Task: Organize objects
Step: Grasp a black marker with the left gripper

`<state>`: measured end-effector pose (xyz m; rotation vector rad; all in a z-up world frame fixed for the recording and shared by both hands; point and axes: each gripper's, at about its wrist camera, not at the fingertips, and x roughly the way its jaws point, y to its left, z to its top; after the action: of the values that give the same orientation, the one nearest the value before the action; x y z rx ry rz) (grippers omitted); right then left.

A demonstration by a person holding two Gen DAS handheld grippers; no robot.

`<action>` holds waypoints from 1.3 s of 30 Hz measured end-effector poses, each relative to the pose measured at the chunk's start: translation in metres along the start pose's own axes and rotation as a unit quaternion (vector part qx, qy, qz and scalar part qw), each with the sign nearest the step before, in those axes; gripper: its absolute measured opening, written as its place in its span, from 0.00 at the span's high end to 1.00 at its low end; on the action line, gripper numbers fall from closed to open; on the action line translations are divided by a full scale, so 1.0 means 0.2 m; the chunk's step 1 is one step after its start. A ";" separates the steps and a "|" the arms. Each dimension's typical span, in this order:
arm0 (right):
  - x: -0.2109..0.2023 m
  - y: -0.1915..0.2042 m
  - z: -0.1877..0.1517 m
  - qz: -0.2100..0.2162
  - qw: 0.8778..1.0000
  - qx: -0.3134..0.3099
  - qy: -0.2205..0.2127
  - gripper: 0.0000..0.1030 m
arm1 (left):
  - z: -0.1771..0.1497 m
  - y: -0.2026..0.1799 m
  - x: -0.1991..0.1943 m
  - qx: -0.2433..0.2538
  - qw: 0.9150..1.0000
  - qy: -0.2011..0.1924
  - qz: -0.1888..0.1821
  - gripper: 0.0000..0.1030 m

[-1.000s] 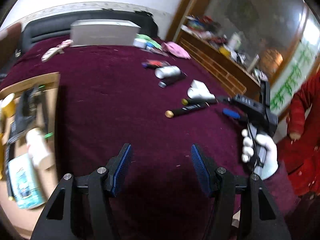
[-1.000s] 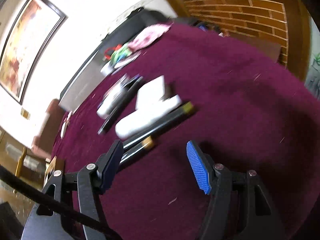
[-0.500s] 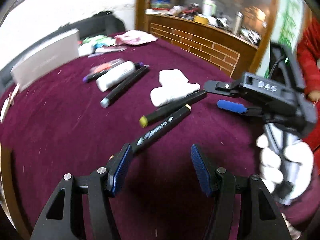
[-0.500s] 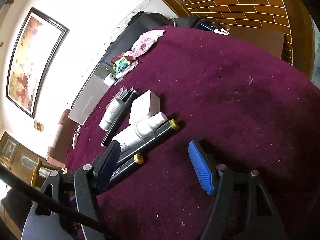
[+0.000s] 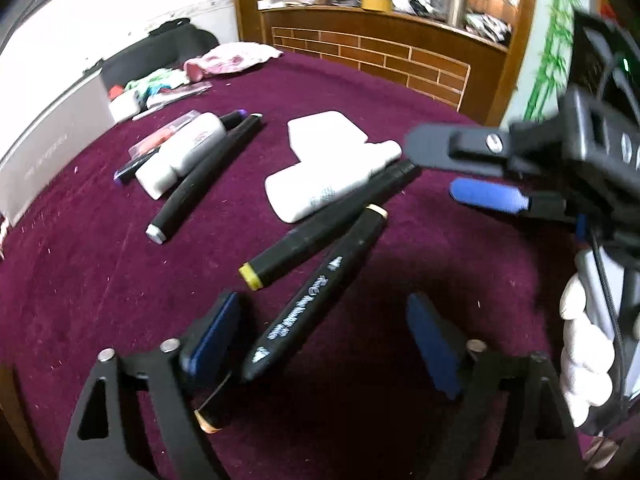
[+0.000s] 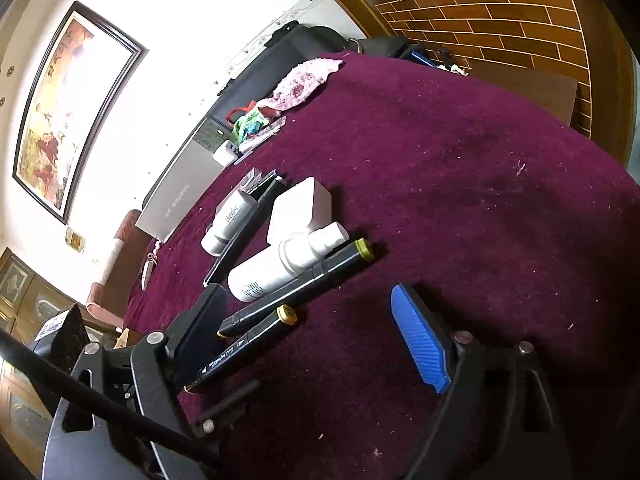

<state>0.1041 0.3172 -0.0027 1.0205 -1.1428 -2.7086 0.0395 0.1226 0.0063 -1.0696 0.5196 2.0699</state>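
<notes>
**On the maroon cloth, nothing gathered yet**

On the maroon tablecloth (image 5: 400, 92) the clutter lies scattered, so the tidying looks barely begun. Both tools are empty. The left gripper (image 5: 324, 340) has its jaws spread wide around the near end of a black marker with white lettering (image 5: 320, 292); the marker lies nearer the left pad, and whether they touch I cannot tell. The right gripper (image 6: 316, 340), also spread and holding nothing, hovers low beside the same cluster, apparently waiting.

Just beyond lies a second marker with a yellow-green cap (image 5: 320, 232), resting against a white spray bottle (image 5: 324, 188) and a white box (image 5: 324, 132). Farther off sit a small white bottle (image 5: 180, 152), a long black pen (image 5: 204, 176) and some coloured pens.

I judge the lettered marker the first pickup; everything else remains to sort.
</notes>
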 end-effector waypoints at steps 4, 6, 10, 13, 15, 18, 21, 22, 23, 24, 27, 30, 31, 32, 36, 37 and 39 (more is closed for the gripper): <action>0.01 0.01 0.00 0.002 1.000 -0.006 0.004 0.11 | 0.02 -0.02 0.02 0.011 1.000 0.014 -0.012 0.02; 0.02 0.03 0.00 0.016 1.000 -0.020 0.016 0.01 | 0.03 -0.02 0.03 0.002 1.000 0.014 -0.014 0.02; 0.03 0.05 0.00 0.020 0.999 -0.028 0.023 0.00 | 0.02 -0.03 0.02 -0.001 1.000 0.010 -0.005 0.07; 0.03 0.05 0.00 0.019 0.999 -0.029 0.023 0.00 | 0.01 -0.02 -0.02 -0.014 1.000 0.006 0.006 0.43; 0.03 0.05 0.00 0.020 0.999 -0.029 0.023 0.00 | 0.00 -0.03 -0.06 -0.012 1.000 0.011 0.006 0.77; 0.03 0.05 0.00 0.020 0.999 -0.029 0.024 0.00 | -0.04 -0.03 -0.09 0.000 1.000 0.019 0.003 0.85; 0.03 0.05 -0.01 0.020 0.999 -0.029 0.023 0.00 | -0.07 -0.01 -0.11 -0.008 0.999 0.024 -0.022 0.85; 0.03 0.05 -0.01 0.020 0.999 -0.029 0.023 0.00 | -0.07 -0.01 -0.11 -0.011 0.999 0.022 -0.031 0.84; 0.03 0.05 -0.01 0.020 0.999 -0.029 0.023 0.00 | -0.06 0.00 -0.11 -0.012 0.999 0.021 -0.037 0.79; 0.03 0.05 -0.01 0.021 0.999 -0.029 0.023 0.00 | -0.05 -0.01 -0.10 -0.013 0.999 0.019 -0.037 0.77; 0.03 0.05 -0.01 0.020 0.999 -0.029 0.024 0.00 | 0.00 -0.08 -0.05 0.000 0.999 0.023 -0.028 0.48; 0.03 0.05 -0.01 0.021 0.999 -0.029 0.024 0.00 | 0.02 -0.17 -0.01 0.028 1.000 0.006 0.004 0.34; 0.03 0.05 -0.01 0.021 0.999 -0.029 0.024 0.00 | 0.02 -0.17 -0.01 0.021 1.000 0.006 0.001 0.37; 0.03 0.05 -0.01 0.021 0.999 -0.029 0.024 0.00 | 0.02 -0.15 -0.02 0.005 1.000 0.008 -0.009 0.48; 0.03 0.06 -0.01 0.020 0.999 -0.030 0.024 0.00 | -0.06 -0.07 -0.12 -0.024 1.000 0.003 -0.010 0.89; 0.03 0.05 -0.01 0.020 0.999 -0.030 0.024 0.00 | -0.08 -0.05 -0.14 -0.032 0.999 0.000 -0.007 0.89; 0.03 0.05 -0.01 0.020 0.999 -0.030 0.024 0.00 | -0.16 0.03 -0.23 -0.063 0.998 -0.011 -0.009 0.89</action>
<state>0.0981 0.3067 -0.0001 1.0360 -1.0569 -2.6550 0.0685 0.0788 0.0256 -1.1188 0.3713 2.1196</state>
